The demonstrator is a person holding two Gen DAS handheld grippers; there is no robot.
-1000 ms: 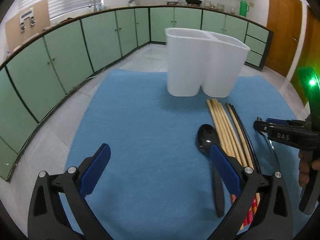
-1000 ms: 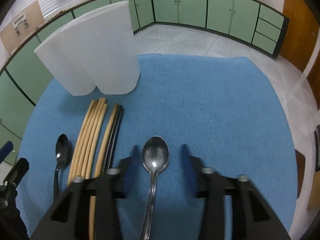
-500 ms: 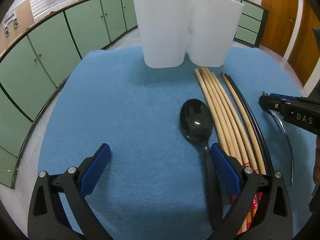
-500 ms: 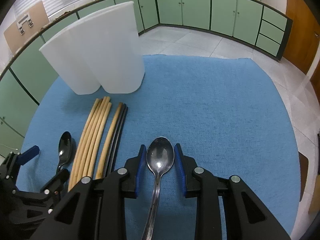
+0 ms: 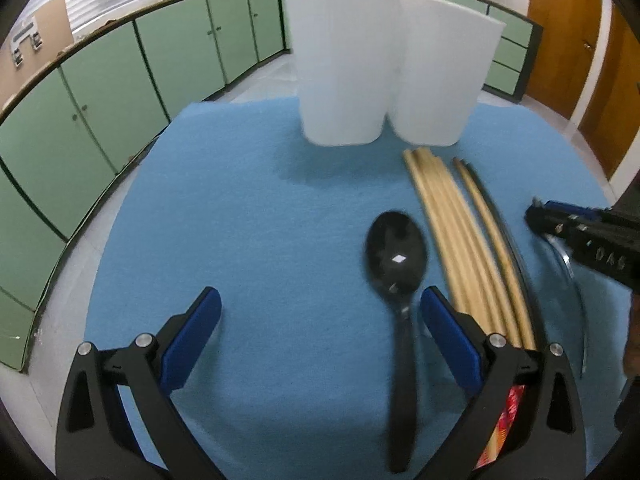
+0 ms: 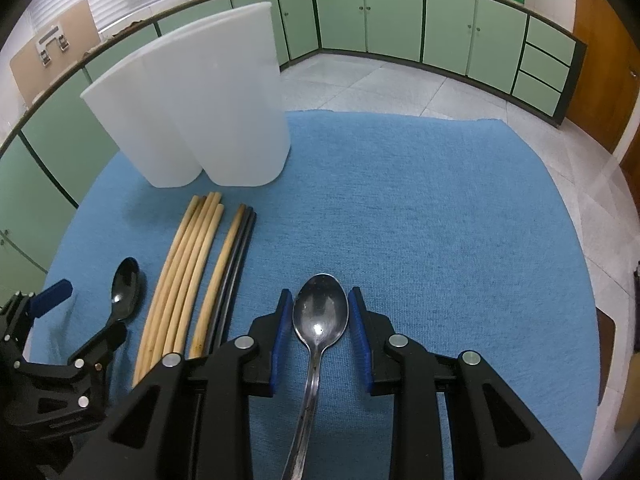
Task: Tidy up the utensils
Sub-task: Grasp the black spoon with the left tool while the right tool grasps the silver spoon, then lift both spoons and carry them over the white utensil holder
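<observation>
A white two-compartment holder (image 5: pixel 384 80) (image 6: pixel 200 112) stands at the back of the blue mat. Several wooden chopsticks (image 5: pixel 452 232) (image 6: pixel 184 268) and black chopsticks (image 6: pixel 236 272) lie in front of it. A black spoon (image 5: pixel 396 264) (image 6: pixel 126 292) lies left of them. My left gripper (image 5: pixel 320 332) is open, with the black spoon's neck just inside its right finger. My right gripper (image 6: pixel 320 320) is shut on the bowl of a steel spoon (image 6: pixel 320 312), which rests on or just above the mat. The right gripper also shows in the left wrist view (image 5: pixel 568 232).
The blue mat (image 6: pixel 440 220) covers a table; its far and side edges drop to a tiled floor. Green cabinets line the room behind. The left gripper shows at the lower left of the right wrist view (image 6: pixel 60 320).
My right gripper has closed from wide open onto the steel spoon's bowl. My left gripper has moved forward and down toward the black spoon and stayed open.
</observation>
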